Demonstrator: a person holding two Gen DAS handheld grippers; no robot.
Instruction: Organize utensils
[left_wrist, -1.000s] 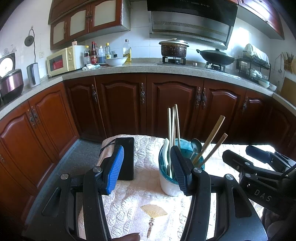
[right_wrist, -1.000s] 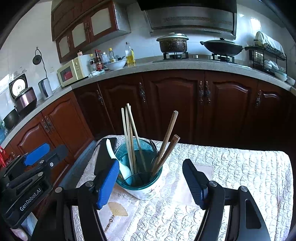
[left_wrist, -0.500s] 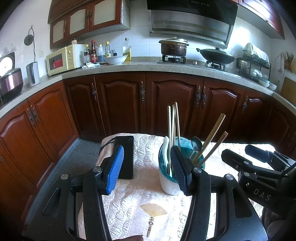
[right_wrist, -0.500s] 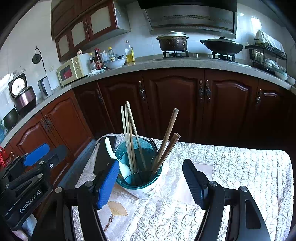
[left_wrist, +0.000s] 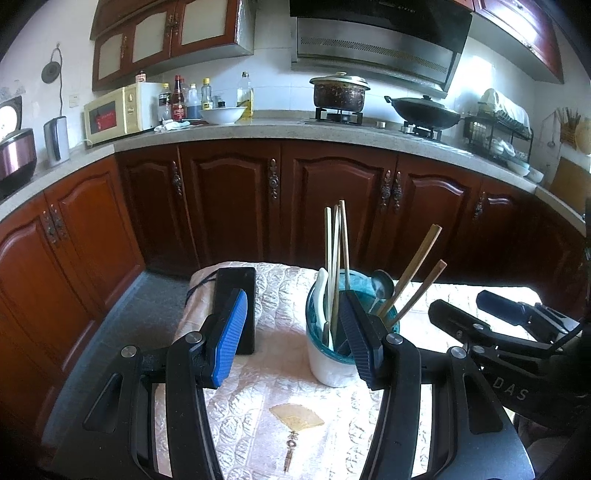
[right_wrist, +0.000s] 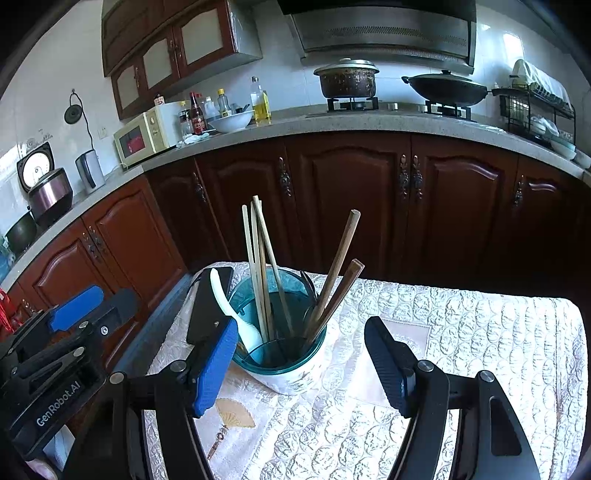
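Home kitchen: stove pot (left_wrist: 340, 92), wok (left_wrist: 424, 110), microwave (left_wrist: 118, 110), wooden cabinets (left_wrist: 229, 206).

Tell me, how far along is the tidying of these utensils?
Looks mostly done: chopsticks, a white spoon and a metal spoon stand in the holder. In hand: nothing, since both the left tongs and right tongs hang open and empty. Left: no loose utensils visible on the cloth.

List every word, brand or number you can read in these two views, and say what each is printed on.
"GenRobot.AI": white lettering on the black body of the left claw.
"DAS": pale lettering on the black body of the right claw.
Labels on the glass sauce bottles and the cream microwave: too small to read.
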